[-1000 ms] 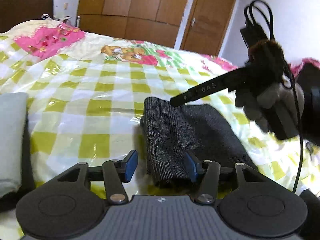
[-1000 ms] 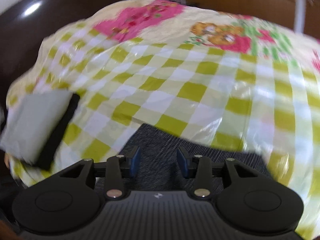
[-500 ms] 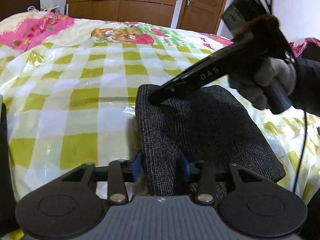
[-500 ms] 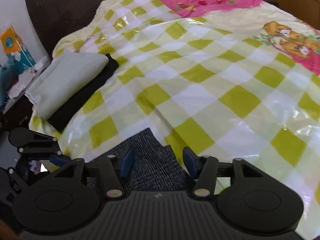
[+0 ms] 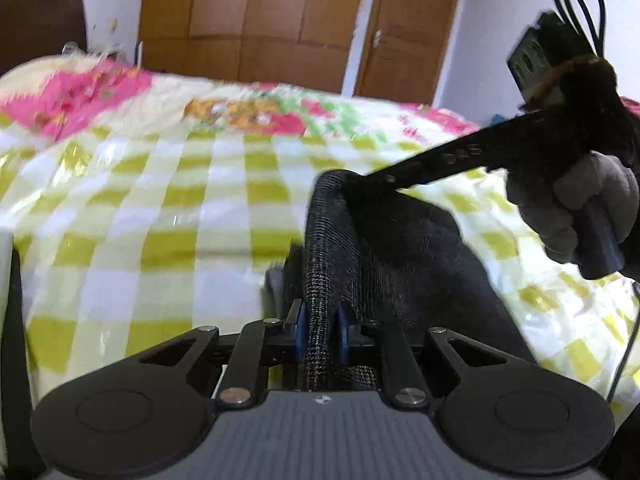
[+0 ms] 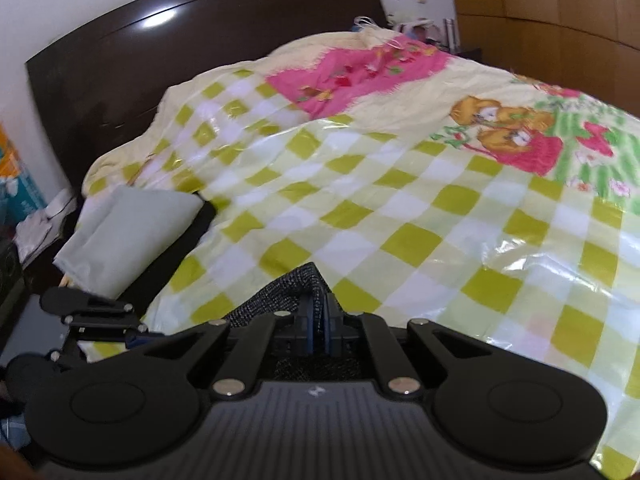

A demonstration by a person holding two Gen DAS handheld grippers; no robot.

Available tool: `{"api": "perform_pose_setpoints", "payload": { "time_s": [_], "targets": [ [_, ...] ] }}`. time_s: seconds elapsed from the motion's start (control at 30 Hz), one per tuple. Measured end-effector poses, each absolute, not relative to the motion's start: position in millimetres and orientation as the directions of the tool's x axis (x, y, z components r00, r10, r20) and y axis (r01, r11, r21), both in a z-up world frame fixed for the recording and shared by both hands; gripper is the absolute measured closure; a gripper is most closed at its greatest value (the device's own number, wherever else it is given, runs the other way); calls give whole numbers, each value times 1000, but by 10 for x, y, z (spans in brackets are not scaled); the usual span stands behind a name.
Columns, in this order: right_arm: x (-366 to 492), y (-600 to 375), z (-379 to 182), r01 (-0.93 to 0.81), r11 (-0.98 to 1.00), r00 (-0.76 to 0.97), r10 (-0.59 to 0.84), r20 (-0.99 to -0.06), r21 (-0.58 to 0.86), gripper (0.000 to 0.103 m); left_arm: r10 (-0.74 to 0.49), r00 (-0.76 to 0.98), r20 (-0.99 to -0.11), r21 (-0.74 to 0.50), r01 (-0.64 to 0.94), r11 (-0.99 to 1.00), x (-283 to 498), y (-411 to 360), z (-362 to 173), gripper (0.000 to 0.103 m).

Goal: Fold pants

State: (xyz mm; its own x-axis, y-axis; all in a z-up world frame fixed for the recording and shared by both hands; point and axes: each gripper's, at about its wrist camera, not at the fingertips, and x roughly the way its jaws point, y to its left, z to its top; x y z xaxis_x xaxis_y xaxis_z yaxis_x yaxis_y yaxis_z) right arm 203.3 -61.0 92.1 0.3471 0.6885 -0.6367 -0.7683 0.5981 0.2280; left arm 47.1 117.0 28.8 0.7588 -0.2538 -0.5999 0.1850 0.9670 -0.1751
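Dark grey folded pants lie on the green-checked bed cover. My left gripper is at their near left edge, its jaws closing with a thick fold of fabric pressed between the blue pads. My right gripper, held by a gloved hand, reaches in from the right to the far left corner. In the right wrist view its jaws are closing tight on a thin fold of the pants. The edge between both grips is raised into a ridge.
A pale folded cloth on a black one sits at the left edge of the bed. A dark headboard stands beyond it, and brown wardrobe doors face the far side. Clutter lies beside the bed at left.
Both grippers went from open to shut on the pants. The right one came down onto the far corner. The pants' left edge now stands up off the cover.
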Motion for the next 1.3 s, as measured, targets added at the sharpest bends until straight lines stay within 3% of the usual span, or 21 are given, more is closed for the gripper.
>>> {"api": "perform_pose_setpoints", "payload": {
  "time_s": [0.27,0.43,0.7,0.83,0.93,1.03,1.1,1.3],
  "targets": [
    [2285,-93,142,-749,626,307,618,-723,217,94,-201,718,-666,-160,126,979,480,1277,58,64],
    [2295,-352,298,-703,652,347,663,-663,284,83,-181,728,-661,-140,118,983,373,1299,170,64],
    [1956,-1140,819,-611,746,502,624,-599,265,80,-184,804,-565,-71,174,982,394,1140,529,64],
    [1683,-1503,665,-533,794,505,576,-643,292,80,-243,788,-566,-76,243,967,640,925,447,64],
    [1618,-1655,446,-443,838,501,525,-688,317,78,-188,733,-654,-15,236,972,855,827,161,63],
    [1653,-1748,202,-359,858,472,506,-722,367,73,-186,722,-666,2,251,968,845,823,87,62],
    [1660,-1811,120,-330,860,470,507,-722,389,64,-187,727,-661,10,257,966,800,824,177,61],
    [1594,-2072,45,-256,813,451,579,-680,523,61,-176,739,-651,3,235,972,801,882,207,61]
  ]
}}
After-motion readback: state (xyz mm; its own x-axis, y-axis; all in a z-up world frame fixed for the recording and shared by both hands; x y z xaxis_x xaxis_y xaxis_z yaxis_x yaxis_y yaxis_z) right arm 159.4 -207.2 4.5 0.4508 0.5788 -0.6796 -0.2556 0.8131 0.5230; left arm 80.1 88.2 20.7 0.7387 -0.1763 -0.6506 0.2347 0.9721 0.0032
